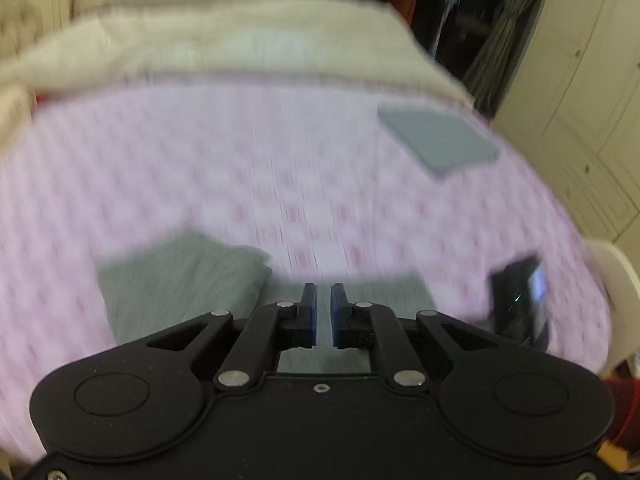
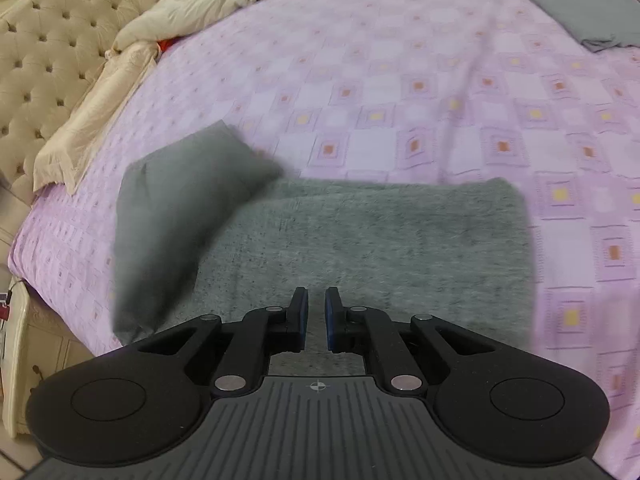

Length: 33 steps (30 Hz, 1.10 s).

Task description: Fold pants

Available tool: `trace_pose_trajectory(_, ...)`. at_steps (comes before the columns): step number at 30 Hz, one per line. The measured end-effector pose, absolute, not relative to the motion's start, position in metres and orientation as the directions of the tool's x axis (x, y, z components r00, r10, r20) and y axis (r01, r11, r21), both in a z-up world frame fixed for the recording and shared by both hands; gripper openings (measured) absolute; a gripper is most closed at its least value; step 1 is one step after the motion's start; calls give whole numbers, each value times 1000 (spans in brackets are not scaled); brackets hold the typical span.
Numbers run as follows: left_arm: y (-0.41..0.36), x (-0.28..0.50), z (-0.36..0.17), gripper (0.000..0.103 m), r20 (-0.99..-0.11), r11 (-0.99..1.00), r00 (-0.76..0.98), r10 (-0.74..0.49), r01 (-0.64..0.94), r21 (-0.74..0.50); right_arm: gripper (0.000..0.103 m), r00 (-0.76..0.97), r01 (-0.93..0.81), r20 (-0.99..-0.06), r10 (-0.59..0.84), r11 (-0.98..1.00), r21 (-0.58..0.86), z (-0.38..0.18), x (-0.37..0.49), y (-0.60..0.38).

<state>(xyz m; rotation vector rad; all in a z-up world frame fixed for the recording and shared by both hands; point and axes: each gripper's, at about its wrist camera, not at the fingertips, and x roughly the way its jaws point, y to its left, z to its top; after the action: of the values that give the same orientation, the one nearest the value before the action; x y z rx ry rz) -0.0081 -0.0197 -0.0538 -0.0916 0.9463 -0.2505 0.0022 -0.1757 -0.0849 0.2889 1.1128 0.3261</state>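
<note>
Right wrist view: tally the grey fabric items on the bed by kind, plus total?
Grey pants, partly folded, near the fingers: 1
Folded grey cloth, far right corner of the pink bedspread:: 1
Total: 2

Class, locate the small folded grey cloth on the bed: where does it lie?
The folded grey cloth lies at the top right of the right wrist view, on the pink patterned bedspread, far beyond the grey pants.

Likely home bedroom, bed (image 2: 400, 80), tufted headboard (image 2: 48, 48), wardrobe (image 1: 580, 100)
</note>
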Motion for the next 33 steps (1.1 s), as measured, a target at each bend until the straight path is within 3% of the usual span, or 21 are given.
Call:
trace_pose_trajectory(2, -19, -12, -80, 14, -835, 971, 499, -234, 154, -180, 11, 420, -108, -812, 406, 911, 399, -81, 4, -180)
trace_pose_trajectory(4, -13, -19, -105, 14, -881, 982, 437, -181, 120, -143, 26, 423, -104, -794, 436, 894, 435, -78, 14, -183)
trace_pose_trajectory(6, 1, -27, -126, 14, -913, 991, 388, -129, 68, -111, 30, 409, -105, -772, 486, 865, 490, -76, 25, -184)
trace_pose_trajectory(15, 76, -61, -155, 14, -951, 975, 310, -17, -204, -84, 60, 303, -125, -760, 574, 815, 566, -91, 99, -140)
trace_pose_trajectory(25, 117, -79, -147, 14, -948, 948, 317, 32, -309, -71, 65, 203, -73, -841, 502, 864, 498, -125, 116, -95)
trace_pose_trajectory(28, 127, -86, -148, 14, -949, 938, 313, 26, -337, -85, 61, 241, -48, -834, 495, 865, 500, -122, 114, -91)
trace_pose_trajectory(31, 131, -87, -153, 14, -953, 935, 301, 20, -342, -89, 20, 278, -71, -829, 486, 871, 487, -108, 110, -85)
trace_pose_trajectory(33, 130, -87, -154, 14, -954, 938, 298, 16, -335, -88, 15, 317, -116, -802, 506, 860, 497, -87, 101, -83)
